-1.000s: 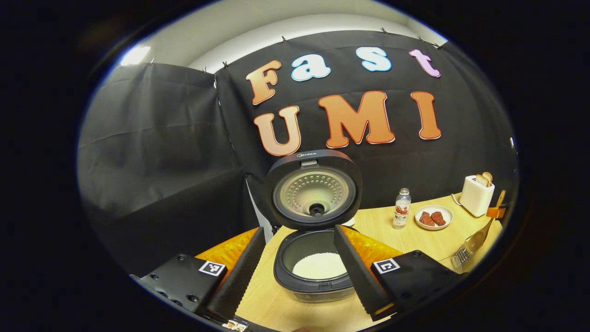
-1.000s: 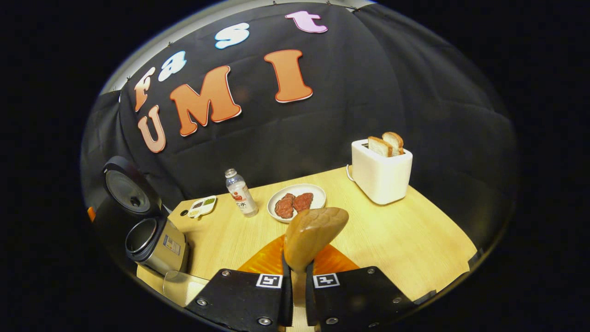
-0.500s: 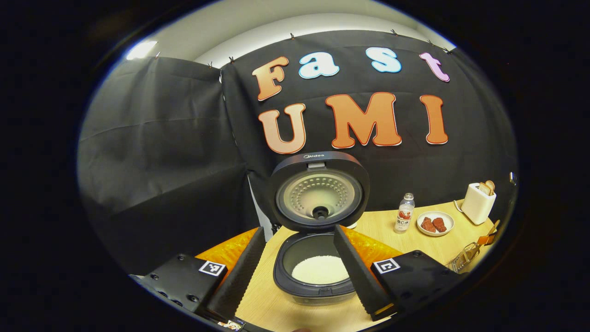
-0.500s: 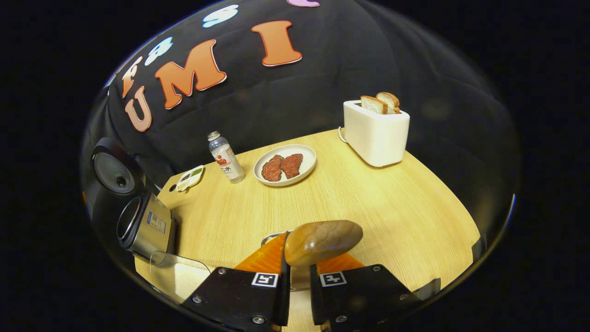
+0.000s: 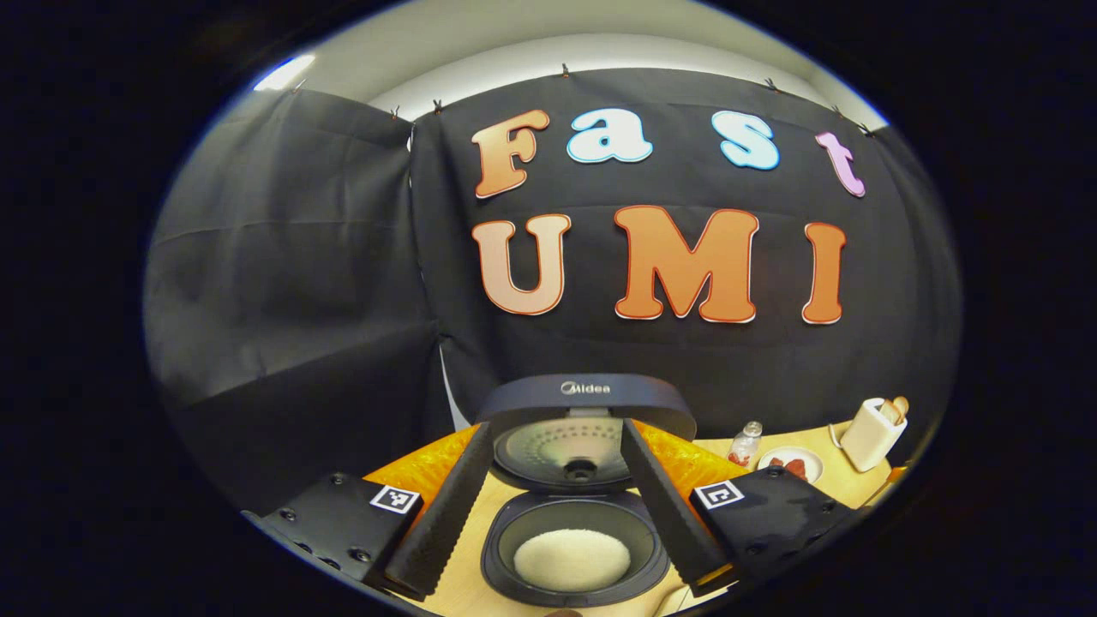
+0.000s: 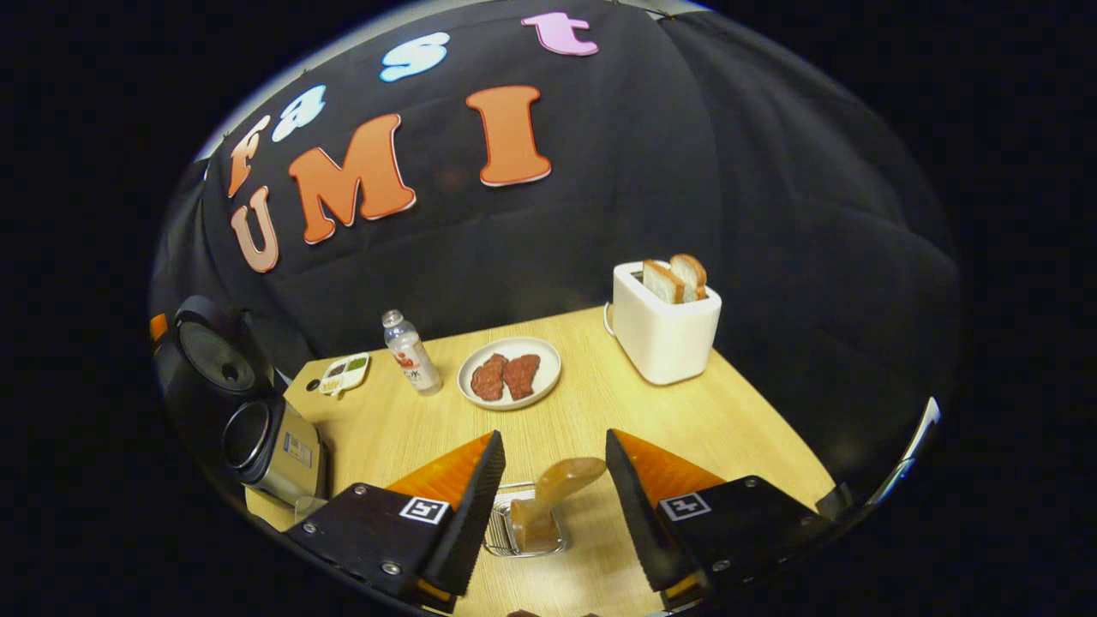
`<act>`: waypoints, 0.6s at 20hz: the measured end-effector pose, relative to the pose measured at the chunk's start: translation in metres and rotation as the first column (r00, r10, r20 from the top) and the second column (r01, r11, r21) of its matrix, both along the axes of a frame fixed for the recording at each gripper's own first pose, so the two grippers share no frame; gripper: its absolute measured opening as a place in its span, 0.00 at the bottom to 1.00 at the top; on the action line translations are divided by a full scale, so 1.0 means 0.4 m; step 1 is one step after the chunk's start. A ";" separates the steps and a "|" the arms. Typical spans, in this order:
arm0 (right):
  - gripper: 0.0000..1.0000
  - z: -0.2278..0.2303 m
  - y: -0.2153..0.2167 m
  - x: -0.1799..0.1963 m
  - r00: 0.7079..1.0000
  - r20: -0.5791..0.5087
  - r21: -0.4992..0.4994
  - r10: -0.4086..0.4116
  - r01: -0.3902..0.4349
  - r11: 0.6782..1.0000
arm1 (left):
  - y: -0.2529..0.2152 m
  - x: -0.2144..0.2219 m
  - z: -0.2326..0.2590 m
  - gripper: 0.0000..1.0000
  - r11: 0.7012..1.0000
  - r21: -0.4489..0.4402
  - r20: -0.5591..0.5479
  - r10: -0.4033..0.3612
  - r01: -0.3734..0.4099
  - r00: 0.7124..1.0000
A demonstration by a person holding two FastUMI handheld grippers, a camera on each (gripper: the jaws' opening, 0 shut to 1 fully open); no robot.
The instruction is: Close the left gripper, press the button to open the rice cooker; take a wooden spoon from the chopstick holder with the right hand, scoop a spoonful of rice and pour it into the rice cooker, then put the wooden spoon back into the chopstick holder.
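Observation:
The dark rice cooker (image 5: pixel 574 561) stands open in the left gripper view, lid (image 5: pixel 587 416) raised, white rice (image 5: pixel 572 559) lying in its pot. My left gripper (image 5: pixel 553 514) is open above it, one finger on each side of the pot. In the right gripper view the wooden spoon (image 6: pixel 548 501) stands bowl-up in the wire chopstick holder (image 6: pixel 524 531) on the table. My right gripper (image 6: pixel 555 488) is open, its fingers apart on either side of the spoon, not touching it. The cooker (image 6: pixel 261 437) also sits at the far left of that view.
On the wooden table (image 6: pixel 737 428) stand a white toaster (image 6: pixel 664 330) with two bread slices, a plate of meat (image 6: pixel 508 374), a small bottle (image 6: pixel 410 351) and a small divided dish (image 6: pixel 343 374). A clear container (image 6: pixel 308 507) sits beside the cooker. Black cloth walls the back.
My right gripper opened and let go of the spoon, which now stands in the chopstick holder; the gripper drew back. The left gripper tilted upward, so the cooker sits lower in its view.

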State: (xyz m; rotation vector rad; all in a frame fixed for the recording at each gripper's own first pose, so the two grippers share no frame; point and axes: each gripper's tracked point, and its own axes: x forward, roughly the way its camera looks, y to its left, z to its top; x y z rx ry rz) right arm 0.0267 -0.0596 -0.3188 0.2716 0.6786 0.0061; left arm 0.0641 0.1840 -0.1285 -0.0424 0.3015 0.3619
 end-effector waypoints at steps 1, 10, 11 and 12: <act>0.77 0.047 -0.007 0.015 0.999 0.040 -0.008 -0.002 0.002 1.000 | 0.016 0.036 0.012 0.94 1.000 -0.010 -0.010 0.006 -0.006 1.000; 0.81 0.201 0.031 0.040 0.989 0.143 -0.023 0.040 -0.037 0.999 | 0.059 0.259 -0.102 1.00 0.995 0.012 -0.229 0.096 -0.096 0.969; 0.81 0.207 0.035 0.039 0.989 0.141 -0.027 0.043 -0.039 0.999 | 0.060 0.271 -0.087 1.00 0.994 0.026 -0.192 0.106 -0.103 0.976; 0.81 0.212 0.041 0.042 0.989 0.142 -0.026 0.043 -0.040 0.999 | 0.063 0.262 -0.092 1.00 0.993 0.019 -0.210 0.118 -0.117 0.971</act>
